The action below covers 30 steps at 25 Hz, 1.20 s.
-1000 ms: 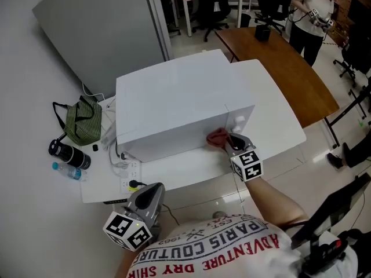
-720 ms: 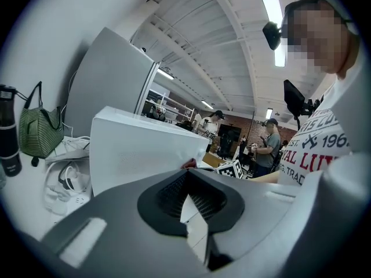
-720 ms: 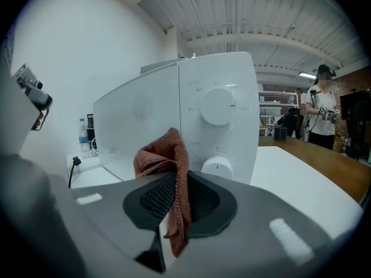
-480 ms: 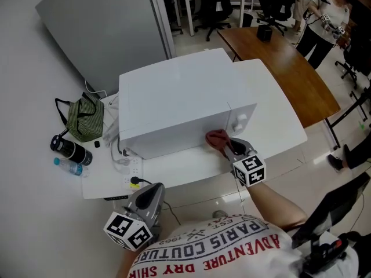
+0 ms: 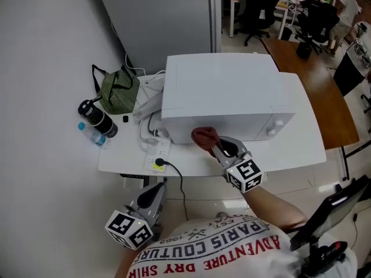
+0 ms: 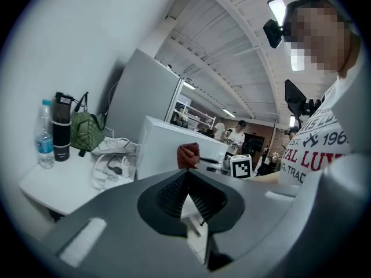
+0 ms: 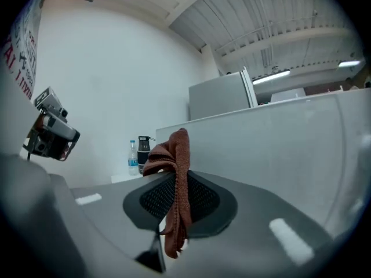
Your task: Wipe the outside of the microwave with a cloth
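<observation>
**Head view.** A white microwave [image 5: 220,91] stands on a white worktop [image 5: 124,161]. The right gripper [image 5: 213,145] presses a reddish-brown cloth [image 5: 203,136] against the microwave's near face, low and toward its left end. The left gripper [image 5: 156,190] hangs below the worktop's near edge, well apart from the microwave. To the left lie a green striped bag [image 5: 119,91], a dark flask [image 5: 97,116], a small water bottle [image 5: 93,136] and a power strip [image 5: 155,158] with a plug in it. The person's shirt reads "PARIS COUTURE" and "ADVENTURE"; a lower line is cut off. No brand can be read on the microwave.

**Left gripper view.** The jaws meet at the tips with nothing between them; this gripper takes no part in the work. The cloth shows beyond them, against the microwave's front. Shirt print at the right edge is only partly legible.

**Right gripper view.** The jaws are closed on the cloth, which stands up in a bunched fold above them and trails below. The microwave's wall fills the right half, close by.

**Step in hand.** The front face is judged to be mid-wipe. The next move probably calls for steady pressure, a firm grip on the cloth, and sideways strokes along the face before passing to the top and sides.
</observation>
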Tool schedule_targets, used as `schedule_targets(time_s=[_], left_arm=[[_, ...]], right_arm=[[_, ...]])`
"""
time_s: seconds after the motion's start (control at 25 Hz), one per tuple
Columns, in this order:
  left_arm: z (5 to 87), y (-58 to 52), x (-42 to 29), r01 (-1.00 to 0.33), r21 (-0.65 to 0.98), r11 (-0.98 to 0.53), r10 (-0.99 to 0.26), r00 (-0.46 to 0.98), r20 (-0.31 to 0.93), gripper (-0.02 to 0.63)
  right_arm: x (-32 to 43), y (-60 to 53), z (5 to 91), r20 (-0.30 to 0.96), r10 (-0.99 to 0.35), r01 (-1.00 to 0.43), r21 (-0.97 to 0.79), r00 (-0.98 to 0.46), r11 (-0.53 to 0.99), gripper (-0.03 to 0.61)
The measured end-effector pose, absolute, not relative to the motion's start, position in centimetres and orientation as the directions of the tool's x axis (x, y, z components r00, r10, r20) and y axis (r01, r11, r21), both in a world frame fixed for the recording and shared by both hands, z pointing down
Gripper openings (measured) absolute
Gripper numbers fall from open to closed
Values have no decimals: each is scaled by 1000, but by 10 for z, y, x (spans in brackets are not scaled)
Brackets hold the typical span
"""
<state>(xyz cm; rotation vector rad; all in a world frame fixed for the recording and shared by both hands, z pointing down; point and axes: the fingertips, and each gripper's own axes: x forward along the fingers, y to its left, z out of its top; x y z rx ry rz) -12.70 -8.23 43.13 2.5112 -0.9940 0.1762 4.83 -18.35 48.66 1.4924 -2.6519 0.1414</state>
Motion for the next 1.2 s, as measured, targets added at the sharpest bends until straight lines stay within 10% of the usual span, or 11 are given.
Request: schedule_targets(time_s=[0.6,1.2], left_arm=[[432,-42,-234,-821,390,-417,-802,534,268,2],[433,-71,-140,-697,390,-602,-659,709,250,2]], right_arm=[[-51,-243,466,41,-829,-829,-57,-558,556,43],[58,-218,458,43,-886,-886,4,-463,463,46]])
